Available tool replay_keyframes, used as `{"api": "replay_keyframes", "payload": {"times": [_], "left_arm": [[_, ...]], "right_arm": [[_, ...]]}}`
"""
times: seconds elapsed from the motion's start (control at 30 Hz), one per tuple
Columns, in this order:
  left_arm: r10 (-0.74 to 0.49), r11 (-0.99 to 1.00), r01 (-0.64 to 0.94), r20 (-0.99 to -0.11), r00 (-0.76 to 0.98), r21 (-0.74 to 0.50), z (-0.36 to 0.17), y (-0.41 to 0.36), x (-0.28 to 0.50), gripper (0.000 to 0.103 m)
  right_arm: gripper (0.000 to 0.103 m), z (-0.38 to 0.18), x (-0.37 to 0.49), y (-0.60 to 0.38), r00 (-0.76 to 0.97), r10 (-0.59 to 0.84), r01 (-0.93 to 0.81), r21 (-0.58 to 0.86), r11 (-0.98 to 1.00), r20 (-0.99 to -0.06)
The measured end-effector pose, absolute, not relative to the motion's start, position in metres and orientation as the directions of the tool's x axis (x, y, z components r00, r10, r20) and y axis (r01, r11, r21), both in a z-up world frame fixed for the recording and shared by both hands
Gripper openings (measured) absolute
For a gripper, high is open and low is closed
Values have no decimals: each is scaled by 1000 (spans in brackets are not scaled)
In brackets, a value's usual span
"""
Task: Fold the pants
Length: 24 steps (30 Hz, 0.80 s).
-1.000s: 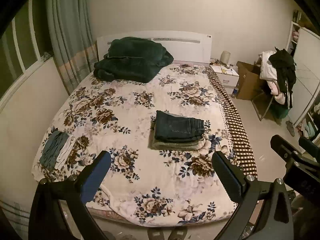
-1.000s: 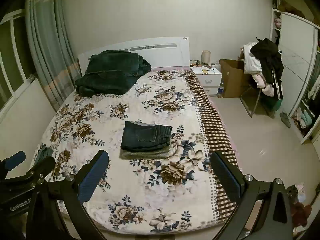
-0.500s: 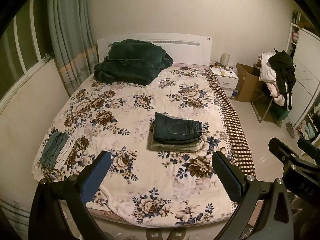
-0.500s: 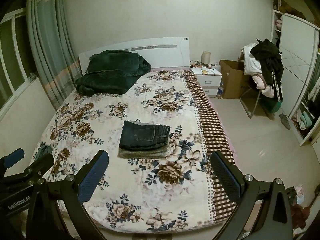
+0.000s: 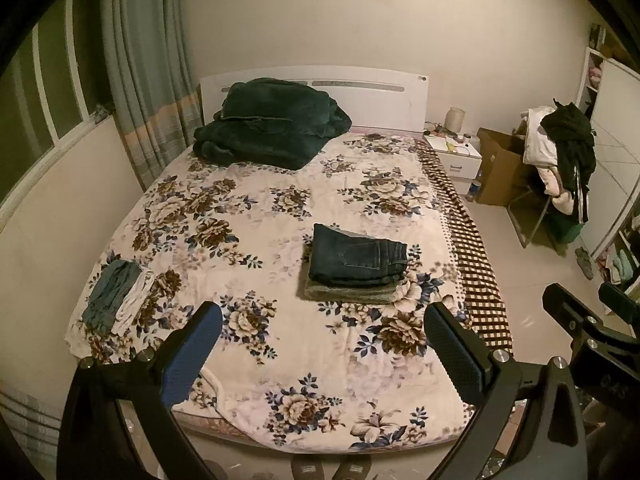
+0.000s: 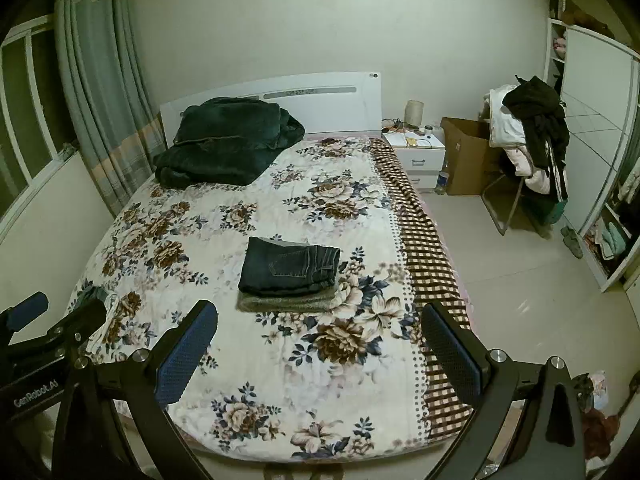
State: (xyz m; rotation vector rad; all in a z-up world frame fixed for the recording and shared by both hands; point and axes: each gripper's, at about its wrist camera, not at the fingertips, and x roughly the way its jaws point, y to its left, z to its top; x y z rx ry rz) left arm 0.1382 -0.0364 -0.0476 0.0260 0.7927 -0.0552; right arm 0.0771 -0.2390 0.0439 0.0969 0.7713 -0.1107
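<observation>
The folded dark blue denim pants point(image 5: 357, 258) point(image 6: 290, 266) lie atop a folded olive-grey garment point(image 5: 350, 292) near the middle of the floral-quilted bed point(image 5: 256, 240). Toward the bed's headboard sits a heaped dark green blanket point(image 5: 268, 124). Off the bed's foot, the left gripper point(image 5: 320, 352) and right gripper point(image 6: 320, 350) both hover, fingers wide apart, holding nothing.

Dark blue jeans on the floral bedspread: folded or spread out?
Folded. The dark blue jeans form a compact rectangle of stacked layers, resting on a folded olive-grey garment; neither gripper touches them.
</observation>
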Motion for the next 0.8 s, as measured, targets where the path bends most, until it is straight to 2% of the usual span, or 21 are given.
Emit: {"api": "replay_keyframes", "payload": {"times": [0.8], "left_arm": [[-27,999,44,-710,704,6,-52,-34,137,103]], "right_arm": [[103,37,72,-238,708,-67,134,40,990,-703]]}}
